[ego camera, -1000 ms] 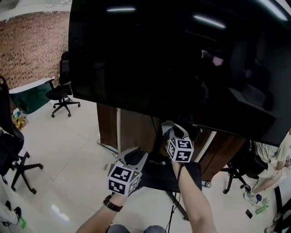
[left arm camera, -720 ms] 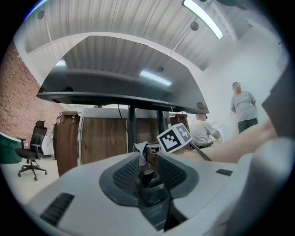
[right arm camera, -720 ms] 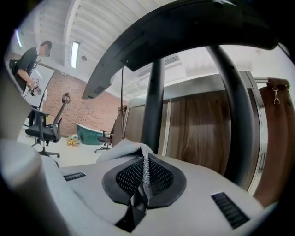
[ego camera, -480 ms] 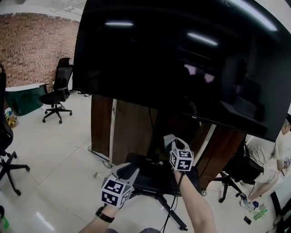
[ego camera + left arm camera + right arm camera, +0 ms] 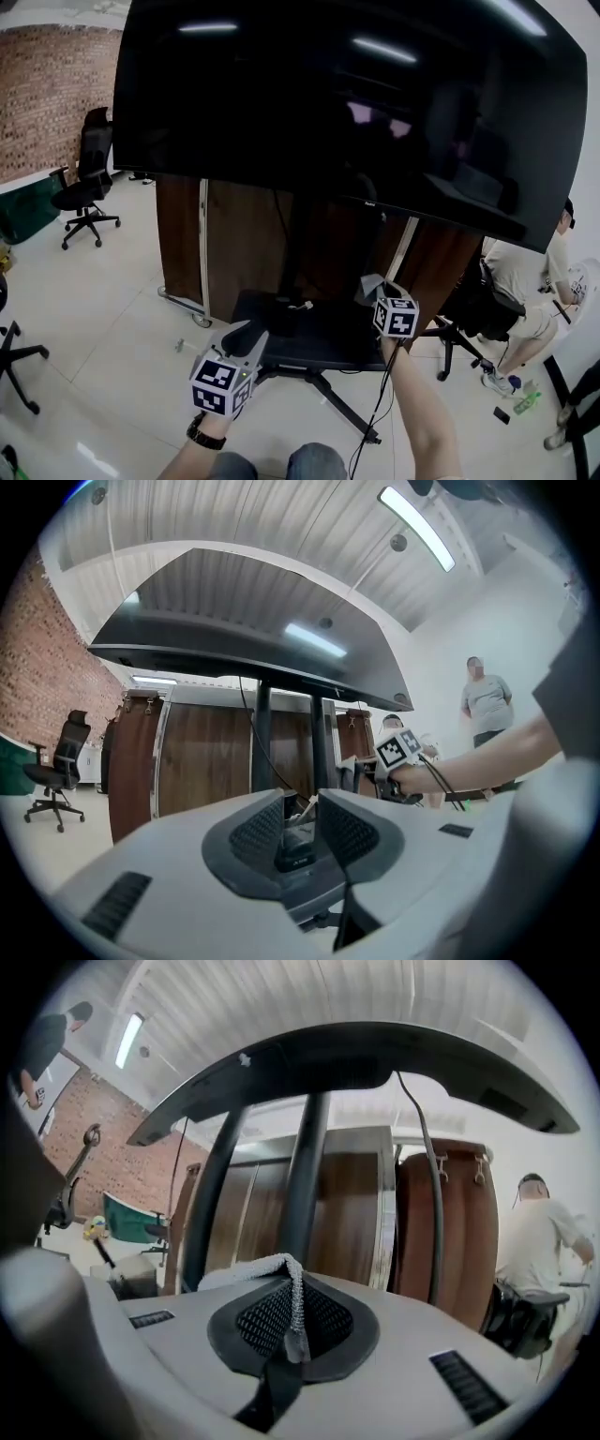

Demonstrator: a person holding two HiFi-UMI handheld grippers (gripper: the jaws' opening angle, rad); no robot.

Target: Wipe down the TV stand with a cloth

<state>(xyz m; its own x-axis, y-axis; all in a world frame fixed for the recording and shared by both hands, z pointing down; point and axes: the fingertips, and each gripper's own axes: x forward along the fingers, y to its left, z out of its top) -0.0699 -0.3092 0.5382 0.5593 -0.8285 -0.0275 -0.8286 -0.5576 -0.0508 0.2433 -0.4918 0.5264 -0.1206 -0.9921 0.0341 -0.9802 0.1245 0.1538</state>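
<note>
Right gripper (image 5: 373,287) tight on cloth (image 5: 239,1274) — now farther right over TV stand (image 5: 314,339) base; left gripper (image 5: 246,332) narrowly apart, empty

Brick wall (image 5: 47,94); glossy white floor (image 5: 94,309); black office chair (image 5: 92,141); brown wooden cabinets (image 5: 234,244); ceiling strip light (image 5: 417,527)

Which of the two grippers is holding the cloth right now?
The right gripper: its jaws are shut on the white cloth. The left gripper has its jaws apart with nothing between them.
</note>
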